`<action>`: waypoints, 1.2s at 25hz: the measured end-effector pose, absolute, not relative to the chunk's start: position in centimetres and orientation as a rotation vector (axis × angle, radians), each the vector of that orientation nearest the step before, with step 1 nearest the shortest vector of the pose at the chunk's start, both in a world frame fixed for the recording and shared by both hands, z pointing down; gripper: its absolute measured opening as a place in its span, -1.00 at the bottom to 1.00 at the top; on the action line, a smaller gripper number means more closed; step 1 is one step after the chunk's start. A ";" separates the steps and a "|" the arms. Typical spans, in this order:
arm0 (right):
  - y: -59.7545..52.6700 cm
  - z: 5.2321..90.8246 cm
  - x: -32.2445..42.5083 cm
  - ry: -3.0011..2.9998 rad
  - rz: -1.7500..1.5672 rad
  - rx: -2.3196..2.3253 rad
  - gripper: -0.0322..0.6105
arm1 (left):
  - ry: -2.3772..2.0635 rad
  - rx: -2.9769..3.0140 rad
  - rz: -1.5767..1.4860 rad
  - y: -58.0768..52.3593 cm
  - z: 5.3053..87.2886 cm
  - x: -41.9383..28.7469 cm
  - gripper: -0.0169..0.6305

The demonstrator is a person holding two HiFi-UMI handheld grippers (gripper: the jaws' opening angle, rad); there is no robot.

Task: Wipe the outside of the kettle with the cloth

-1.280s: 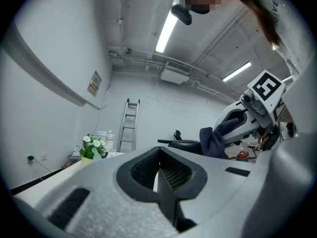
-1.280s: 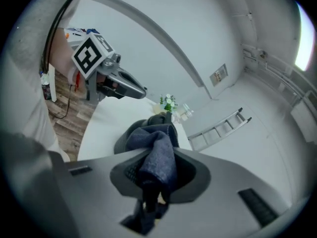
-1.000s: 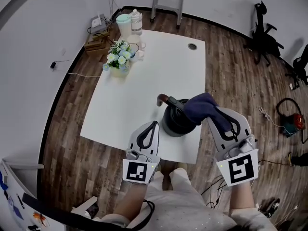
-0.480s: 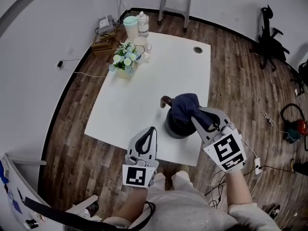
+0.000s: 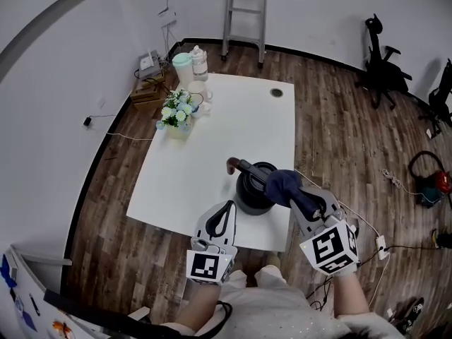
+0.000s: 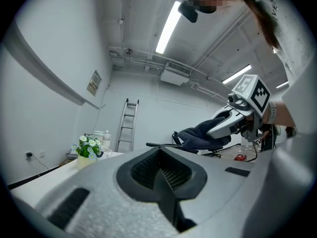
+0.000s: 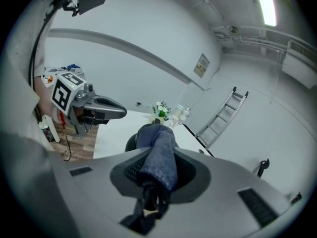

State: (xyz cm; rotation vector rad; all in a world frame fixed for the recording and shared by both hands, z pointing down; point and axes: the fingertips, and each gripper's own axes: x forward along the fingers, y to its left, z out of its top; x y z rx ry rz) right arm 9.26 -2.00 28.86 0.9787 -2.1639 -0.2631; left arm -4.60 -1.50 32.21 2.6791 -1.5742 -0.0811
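Note:
A black kettle (image 5: 252, 189) with a long handle (image 5: 242, 166) stands near the front edge of the white table (image 5: 212, 147). My right gripper (image 5: 300, 195) is shut on a dark blue cloth (image 5: 281, 183), which lies against the kettle's right upper side. In the right gripper view the cloth (image 7: 159, 152) hangs out between the jaws, and the kettle (image 7: 131, 143) shows just beyond it. My left gripper (image 5: 220, 215) is shut and empty, hovering at the table's front edge to the left of the kettle. The left gripper view shows the cloth (image 6: 198, 134) and the right gripper (image 6: 230, 124).
A flower pot (image 5: 176, 111), a pale green jug (image 5: 183, 68) and a bottle (image 5: 199, 62) stand at the table's far left corner. A ladder (image 5: 243, 13) leans on the back wall. An office chair (image 5: 381, 55) stands at the right. Cables lie on the floor.
My right gripper has drawn the cloth from over the kettle's top down to its right side. The left gripper has stayed by the table's front edge.

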 end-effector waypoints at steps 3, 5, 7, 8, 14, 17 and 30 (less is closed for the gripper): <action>0.9 29.9 8.9 -2.227 -0.168 0.958 -0.69 | -1.522 2.685 -0.069 -0.8 33.0 -4.4 -0.92; 3.1 31.9 8.2 -2.294 -0.036 0.961 -0.69 | -1.480 2.696 -0.050 0.1 33.8 -4.3 -0.92; 5.1 33.8 7.6 -2.341 0.086 0.976 -0.69 | -1.444 2.709 -0.027 1.2 34.7 -4.3 -0.92; 5.9 34.5 7.3 -2.355 0.121 0.982 -0.69 | -1.431 2.715 -0.018 1.6 35.1 -4.3 -0.92; 8.9 36.5 5.7 -2.370 0.146 1.000 -0.69 | -1.362 2.724 -0.028 2.9 36.3 -4.1 -0.92; 9.4 36.1 5.8 -2.395 0.158 1.035 -0.69 | -1.328 2.771 -0.046 3.9 35.7 -3.3 -0.92; 9.2 35.7 6.7 -2.423 0.212 1.119 -0.69 | -1.324 2.744 -0.091 4.7 35.7 -3.5 -0.92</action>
